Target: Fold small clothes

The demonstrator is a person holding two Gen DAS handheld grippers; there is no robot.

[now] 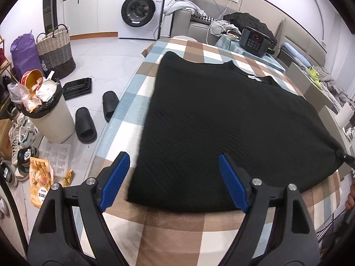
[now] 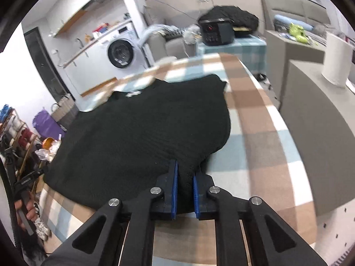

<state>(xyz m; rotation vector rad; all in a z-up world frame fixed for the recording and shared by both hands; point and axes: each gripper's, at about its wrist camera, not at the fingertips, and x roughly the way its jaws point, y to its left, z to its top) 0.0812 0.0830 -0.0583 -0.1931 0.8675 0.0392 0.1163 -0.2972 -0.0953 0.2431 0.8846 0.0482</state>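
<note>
A black knit garment (image 1: 221, 122) lies spread on the checked tablecloth (image 1: 177, 228), its neck with a white label at the far end. My left gripper (image 1: 173, 161) is open, its blue pads either side of the garment's near left corner, just above the cloth. My right gripper (image 2: 184, 173) is shut on the garment's (image 2: 144, 128) near right corner, which bunches between the blue pads. The right gripper's tip also shows at the right edge of the left wrist view (image 1: 346, 158).
A black cooker (image 1: 255, 41) stands on a small table beyond the far end. A grey counter (image 2: 315, 115) with a paper roll (image 2: 336, 57) runs along the right. On the floor at left are a full bin (image 1: 51, 115), slippers (image 1: 85, 124) and a basket (image 1: 55, 51).
</note>
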